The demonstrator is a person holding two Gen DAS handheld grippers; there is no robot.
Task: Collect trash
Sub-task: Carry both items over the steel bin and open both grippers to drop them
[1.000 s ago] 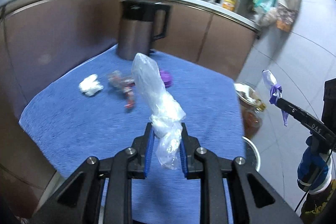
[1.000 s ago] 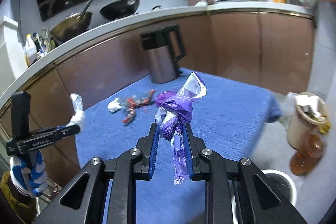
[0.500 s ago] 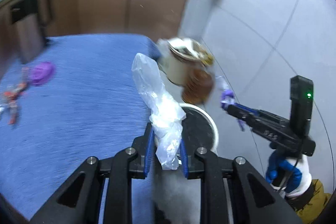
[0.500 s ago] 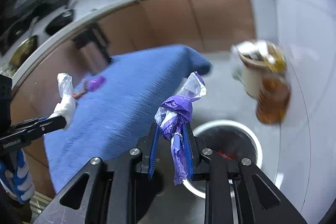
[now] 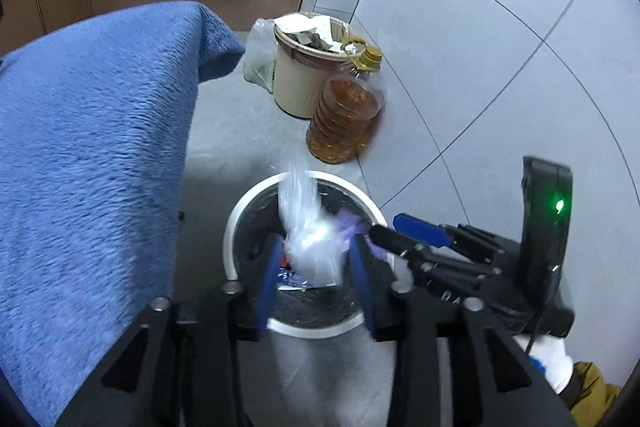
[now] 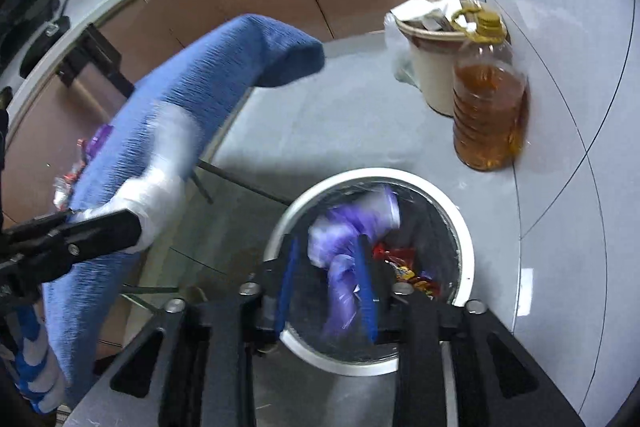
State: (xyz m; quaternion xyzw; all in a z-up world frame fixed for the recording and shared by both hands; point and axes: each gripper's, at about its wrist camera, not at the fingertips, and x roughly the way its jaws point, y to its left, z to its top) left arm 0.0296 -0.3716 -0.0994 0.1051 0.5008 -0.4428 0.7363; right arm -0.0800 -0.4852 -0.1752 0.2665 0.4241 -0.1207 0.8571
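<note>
My left gripper [image 5: 316, 275] is open above the white-rimmed trash bin [image 5: 236, 223]; the clear plastic bag [image 5: 308, 235] is blurred between its spread fingers, loose over the bin's mouth. My right gripper [image 6: 326, 283] is open over the same bin [image 6: 464, 239]; the purple plastic bag [image 6: 344, 247] is blurred between its fingers, against the right one. Red and yellow wrappers [image 6: 404, 267] lie inside the bin. The right gripper also shows in the left wrist view [image 5: 384, 231], beside the clear bag.
The blue-covered table [image 5: 92, 147] is to the left, with wrappers and a purple lid [image 6: 100, 137] on it. A cream bucket of rubbish [image 5: 300, 79] and an amber oil bottle [image 5: 344, 123] stand on the grey floor behind the bin.
Both grippers swung from the table to over the bin and tilted down. Both jaws have opened, and the clear bag and the purple bag are slipping out, blurred.
</note>
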